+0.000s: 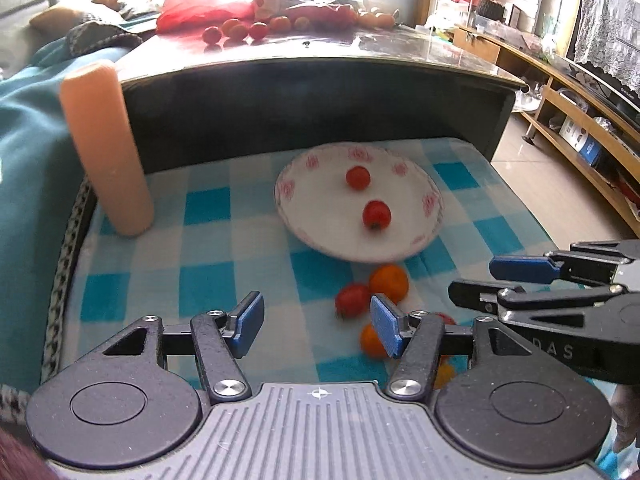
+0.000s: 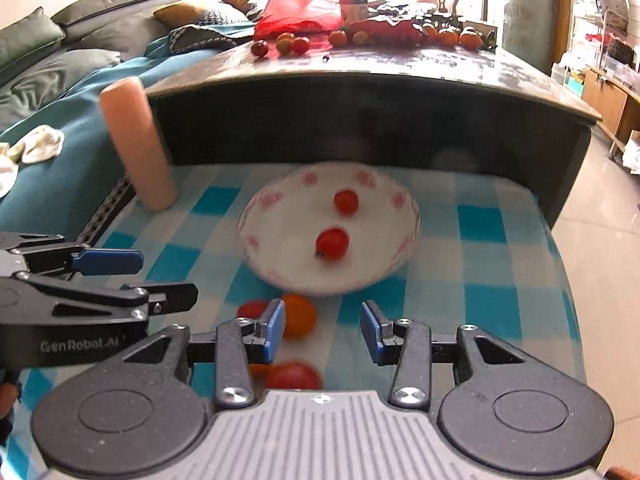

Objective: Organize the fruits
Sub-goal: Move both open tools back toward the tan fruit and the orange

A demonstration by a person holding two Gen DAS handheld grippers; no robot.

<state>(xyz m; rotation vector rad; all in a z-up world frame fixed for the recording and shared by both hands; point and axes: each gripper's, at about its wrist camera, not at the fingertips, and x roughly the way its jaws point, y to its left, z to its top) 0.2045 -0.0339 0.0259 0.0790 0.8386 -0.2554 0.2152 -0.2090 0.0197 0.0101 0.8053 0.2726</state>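
Left view: the left tongs (image 1: 318, 322) are spread and empty, a red tomato (image 1: 352, 299) just ahead of the right pad, the plate (image 1: 312, 208) beyond holding two. Right view: the right tongs (image 2: 323, 330) are also spread, an orange fruit (image 2: 299, 315) beside the left pad; picking seems next, needing centring over one fruit

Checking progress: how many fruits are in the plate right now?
2. Both are red tomatoes in the plate: one toward the far side, one nearer the middle. More fruit lies on the cloth in front, outside the plate.
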